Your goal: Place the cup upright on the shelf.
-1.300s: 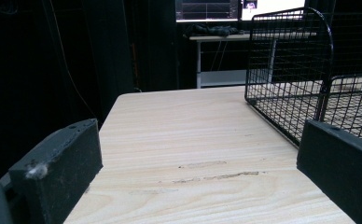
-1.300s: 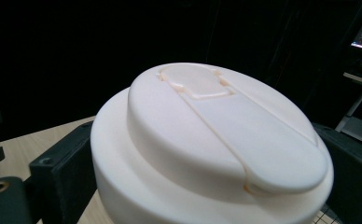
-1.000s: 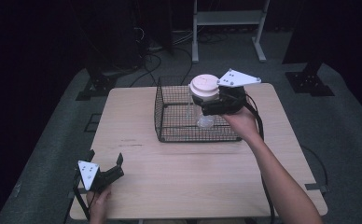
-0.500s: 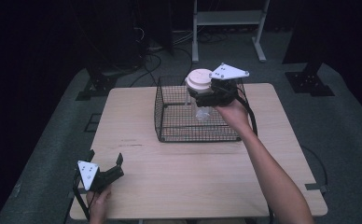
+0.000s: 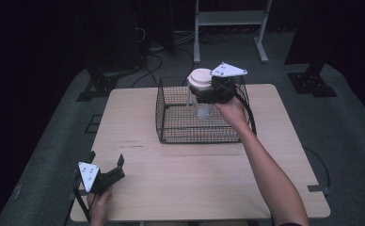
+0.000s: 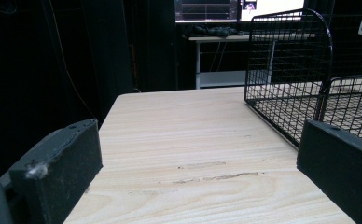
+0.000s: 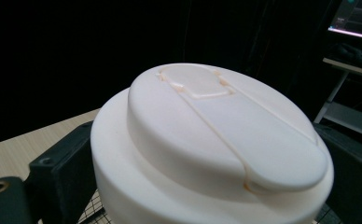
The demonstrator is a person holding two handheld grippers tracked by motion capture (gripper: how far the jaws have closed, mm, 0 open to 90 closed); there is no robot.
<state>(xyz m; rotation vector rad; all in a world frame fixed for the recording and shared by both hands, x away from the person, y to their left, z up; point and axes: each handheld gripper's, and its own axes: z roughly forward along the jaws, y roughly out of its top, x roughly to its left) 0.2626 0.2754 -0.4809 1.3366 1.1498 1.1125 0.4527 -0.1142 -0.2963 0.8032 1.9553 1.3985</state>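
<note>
Overhead, the right gripper (image 5: 208, 91) pinches a clear bottle (image 5: 203, 109) just under its white cap (image 5: 199, 77), holding it above the black wire basket (image 5: 171, 127) at the far side of the bench (image 5: 194, 179). The left gripper (image 5: 106, 168) rests spread near the front left corner. In the left gripper view, both jaws stand wide apart beside the basket (image 6: 286, 100). In the right gripper view, the cap (image 7: 216, 140) sits between the jaws.

Open tabletop (image 5: 180, 188) ahead of the left tongs (image 5: 106, 165); wire basket (image 5: 171, 127) walling the far right.
</note>
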